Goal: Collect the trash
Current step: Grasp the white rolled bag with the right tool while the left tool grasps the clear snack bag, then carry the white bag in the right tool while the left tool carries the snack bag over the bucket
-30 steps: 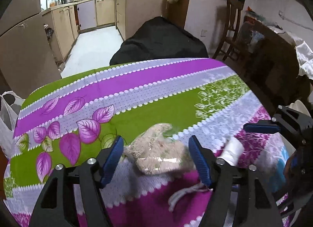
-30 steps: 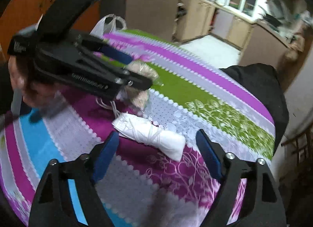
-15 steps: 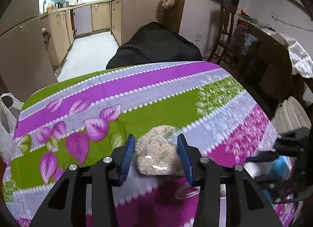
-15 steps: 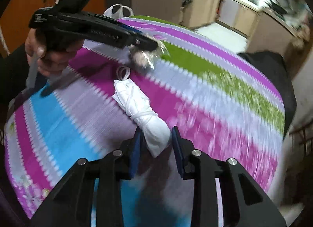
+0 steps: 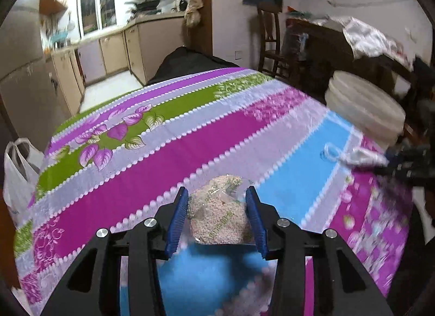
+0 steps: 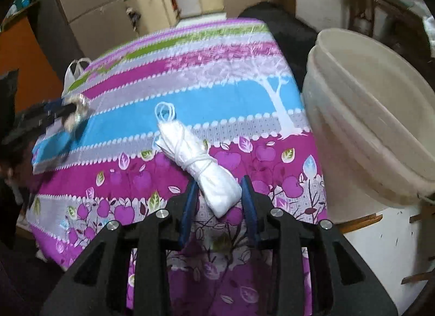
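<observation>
Striped purple, green and blue floral cloth (image 5: 168, 136) covers the bench in a dim kitchen-side room. Left tongs (image 5: 217, 218) grip a clear plastic bag of beige grains (image 5: 220, 218) above the cloth. Right tongs (image 6: 220, 201) clamp a white bundle tied with string (image 6: 201, 163) beside a cream plastic bucket (image 6: 380, 136) at the bench edge.

Bench cloth (image 5: 223, 136): I see magenta, green, grey and blue stripes with white scalloped edging; purple leaves toward its far left corner.
Grain bag (image 5: 218, 219): clear plastic, beige grains, green print.
Tied bundle (image 6: 202, 166): white.
Bucket (image 6: 372, 114): cream.
Pads (image 5: 178, 219): blue, on black jaws.
</observation>
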